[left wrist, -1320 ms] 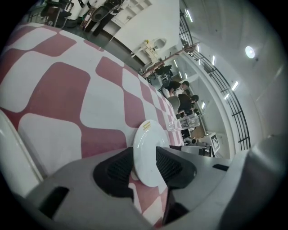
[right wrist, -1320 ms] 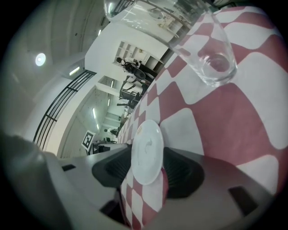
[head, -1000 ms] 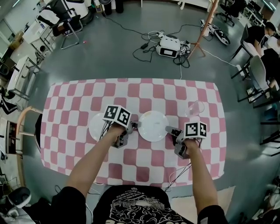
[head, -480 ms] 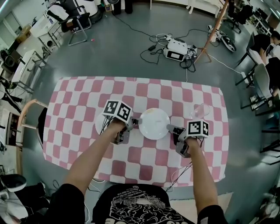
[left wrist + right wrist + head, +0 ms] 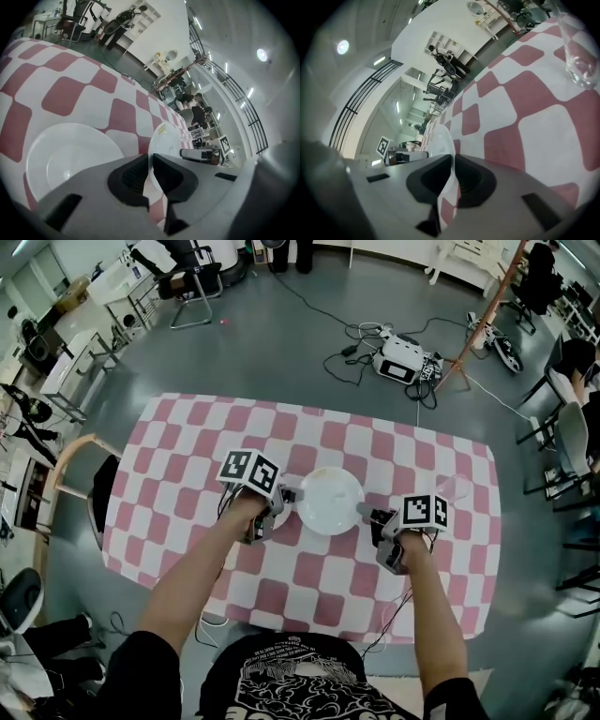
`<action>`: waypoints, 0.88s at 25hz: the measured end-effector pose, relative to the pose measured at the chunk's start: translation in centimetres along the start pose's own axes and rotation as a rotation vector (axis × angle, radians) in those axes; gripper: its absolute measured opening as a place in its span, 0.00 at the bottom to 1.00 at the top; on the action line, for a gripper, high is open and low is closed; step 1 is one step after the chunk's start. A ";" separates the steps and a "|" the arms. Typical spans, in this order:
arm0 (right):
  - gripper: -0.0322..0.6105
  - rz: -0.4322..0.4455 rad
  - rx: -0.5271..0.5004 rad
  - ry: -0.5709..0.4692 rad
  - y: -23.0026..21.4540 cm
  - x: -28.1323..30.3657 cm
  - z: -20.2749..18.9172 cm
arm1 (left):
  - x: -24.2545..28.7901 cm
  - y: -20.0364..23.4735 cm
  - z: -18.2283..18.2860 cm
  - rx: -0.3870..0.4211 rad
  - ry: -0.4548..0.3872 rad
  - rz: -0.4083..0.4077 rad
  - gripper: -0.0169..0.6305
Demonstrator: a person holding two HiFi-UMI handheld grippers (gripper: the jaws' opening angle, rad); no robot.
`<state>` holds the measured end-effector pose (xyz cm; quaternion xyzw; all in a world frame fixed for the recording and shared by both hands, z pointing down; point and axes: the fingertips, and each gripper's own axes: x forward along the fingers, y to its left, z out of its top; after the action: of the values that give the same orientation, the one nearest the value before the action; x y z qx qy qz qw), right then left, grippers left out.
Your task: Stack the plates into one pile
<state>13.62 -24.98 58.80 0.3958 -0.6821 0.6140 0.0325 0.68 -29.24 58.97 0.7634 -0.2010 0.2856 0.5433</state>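
Your left gripper and right gripper have fingers clamped on opposite rims of one plate — another plate lies on the counter beside it.

White plate sits btw both grippers, mid-table, over red-and-white check cloth on table. L gripper pinches plate's left rim, R gripper its right rim. Clear glass stands near R gripper, apart from plate. Box w/ cables on floor beyond.
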 end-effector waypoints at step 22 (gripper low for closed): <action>0.10 0.015 -0.074 0.100 7.8 11.2 -3.6 | -10.3 9.8 -2.3 -0.117 -0.091 0.041 0.09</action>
<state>-0.17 -27.95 59.29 0.3580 -0.7048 0.6076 0.0768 -13.59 -30.31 59.80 0.7384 -0.2575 0.2494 0.5712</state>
